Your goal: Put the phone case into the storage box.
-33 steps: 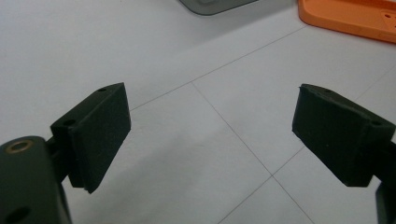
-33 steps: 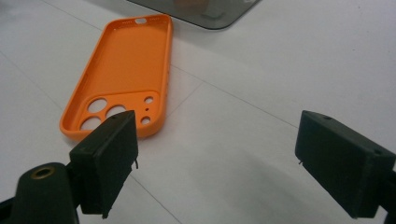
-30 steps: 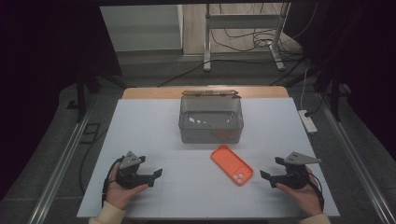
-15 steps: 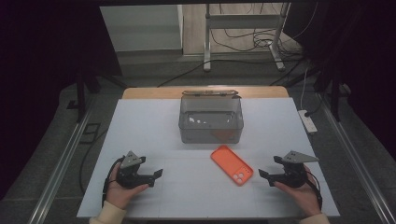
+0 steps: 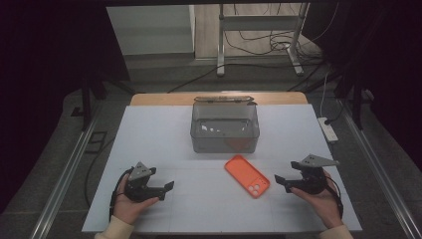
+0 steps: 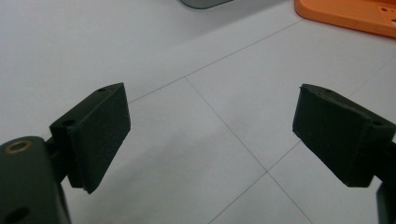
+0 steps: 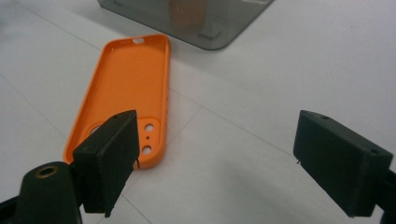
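Right gripper view: jaws spread wide, empty; orange phone case (image 7: 125, 98) partly hidden behind one jaw; left gripper (image 5: 161, 187) likewise released.

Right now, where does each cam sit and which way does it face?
High view: fixed above the person's side, looking forward and down on the white table; both hands enter from the bottom, holding the left gripper and right gripper.
Left gripper view: rides the left gripper, looking along its open jaws at bare tabletop.
Right gripper view: rides the right gripper, jaws open, facing the orange phone case.
Shared: all three show the orange phone case and the grey transparent box.
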A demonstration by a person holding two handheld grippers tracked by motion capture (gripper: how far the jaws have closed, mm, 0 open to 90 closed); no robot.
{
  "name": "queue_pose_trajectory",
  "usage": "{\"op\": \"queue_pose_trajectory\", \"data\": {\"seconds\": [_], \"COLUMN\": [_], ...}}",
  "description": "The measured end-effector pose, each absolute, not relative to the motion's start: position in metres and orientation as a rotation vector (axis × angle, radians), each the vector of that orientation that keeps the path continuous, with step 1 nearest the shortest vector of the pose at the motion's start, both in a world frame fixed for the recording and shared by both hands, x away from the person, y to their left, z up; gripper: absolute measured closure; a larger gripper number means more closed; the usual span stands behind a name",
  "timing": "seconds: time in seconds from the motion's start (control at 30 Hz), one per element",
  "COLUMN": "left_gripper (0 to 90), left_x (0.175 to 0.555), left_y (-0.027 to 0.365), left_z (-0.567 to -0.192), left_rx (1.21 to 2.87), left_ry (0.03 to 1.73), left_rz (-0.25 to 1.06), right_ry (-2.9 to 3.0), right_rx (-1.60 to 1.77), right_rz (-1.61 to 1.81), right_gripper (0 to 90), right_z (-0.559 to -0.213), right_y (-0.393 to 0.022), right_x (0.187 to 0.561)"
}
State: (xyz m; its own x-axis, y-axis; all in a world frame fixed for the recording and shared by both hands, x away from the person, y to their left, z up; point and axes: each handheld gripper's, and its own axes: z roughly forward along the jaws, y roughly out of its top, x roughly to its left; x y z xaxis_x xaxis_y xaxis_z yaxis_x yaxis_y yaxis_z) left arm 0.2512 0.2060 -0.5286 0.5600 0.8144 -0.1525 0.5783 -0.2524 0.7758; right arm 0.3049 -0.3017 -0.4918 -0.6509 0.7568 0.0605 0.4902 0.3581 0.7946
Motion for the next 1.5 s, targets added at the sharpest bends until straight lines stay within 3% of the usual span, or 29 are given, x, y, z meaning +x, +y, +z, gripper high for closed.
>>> {"op": "queue_pose_trajectory", "data": {"seconds": [0.7, 1.5], "left_gripper": [11.3, 11.4], "left_x": [0.253, 0.251], "left_y": [0.202, 0.202], "left_z": [-0.528, -0.527], "left_rx": [1.967, 1.962], "left_ry": [1.105, 1.101], "left_rz": [0.354, 0.353], "right_ry": [2.349, 2.446], "right_rx": [1.072, 0.996], "right_rz": [1.127, 1.062], "right_gripper": [15.1, 15.3], "right_z": [-0.448, -0.432], "right_y": [-0.287, -0.253], "right_x": [0.312, 0.327]}}
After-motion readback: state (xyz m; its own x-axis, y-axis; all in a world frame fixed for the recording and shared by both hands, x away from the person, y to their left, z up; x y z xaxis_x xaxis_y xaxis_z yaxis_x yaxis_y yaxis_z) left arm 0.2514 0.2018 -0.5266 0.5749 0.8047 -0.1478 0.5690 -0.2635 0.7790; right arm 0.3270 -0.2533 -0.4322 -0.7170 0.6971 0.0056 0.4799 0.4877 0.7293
